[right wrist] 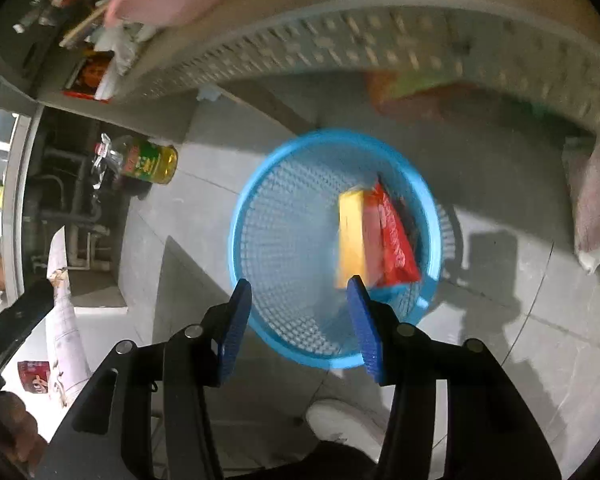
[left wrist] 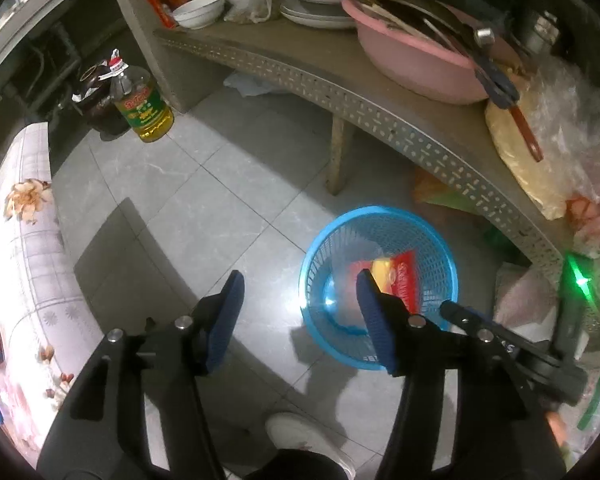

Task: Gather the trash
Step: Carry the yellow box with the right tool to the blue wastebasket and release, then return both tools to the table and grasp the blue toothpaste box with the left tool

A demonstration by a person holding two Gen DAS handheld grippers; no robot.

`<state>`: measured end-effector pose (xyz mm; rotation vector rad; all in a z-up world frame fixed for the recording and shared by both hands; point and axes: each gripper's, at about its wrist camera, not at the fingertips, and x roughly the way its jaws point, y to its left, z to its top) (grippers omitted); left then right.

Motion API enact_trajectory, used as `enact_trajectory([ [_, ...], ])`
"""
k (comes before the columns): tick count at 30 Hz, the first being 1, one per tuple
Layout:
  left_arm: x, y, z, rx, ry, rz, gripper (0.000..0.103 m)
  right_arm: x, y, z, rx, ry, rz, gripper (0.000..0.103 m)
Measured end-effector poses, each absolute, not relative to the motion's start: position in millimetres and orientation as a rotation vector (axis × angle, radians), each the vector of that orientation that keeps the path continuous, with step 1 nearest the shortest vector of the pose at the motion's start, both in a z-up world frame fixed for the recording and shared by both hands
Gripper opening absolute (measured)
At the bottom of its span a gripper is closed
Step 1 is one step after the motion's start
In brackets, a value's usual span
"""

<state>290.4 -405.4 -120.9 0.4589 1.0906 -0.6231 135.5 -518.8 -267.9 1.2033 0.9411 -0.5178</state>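
Note:
A blue mesh waste basket stands on the tiled floor beside a grey table. Inside it lie a red snack wrapper and a yellow packet. My left gripper is open and empty, held above the floor just left of the basket. My right gripper is open and empty, held above the basket's near rim. The right gripper's body also shows at the right edge of the left wrist view.
A grey perforated table holds a pink basin, bowls, plates and bags. A cooking oil bottle stands on the floor at the back left. A floral-covered surface with a red can lies at the left. A white shoe is at the bottom.

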Motion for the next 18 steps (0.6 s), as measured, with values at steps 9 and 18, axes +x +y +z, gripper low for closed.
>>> enact_trajectory([
  [9, 275.3, -347.6, -65.5, 0.410, 1.000, -0.644, 0.066, 94.5, -489.1, -241.0, 1.111, 0.975, -0.502, 0.050],
  [18, 222.6, -233.8, 14.0, 0.156, 0.888, -0.753, 0.080, 89.2, -438.2, -161.8, 0.802, 0.983, -0.510, 0.069],
])
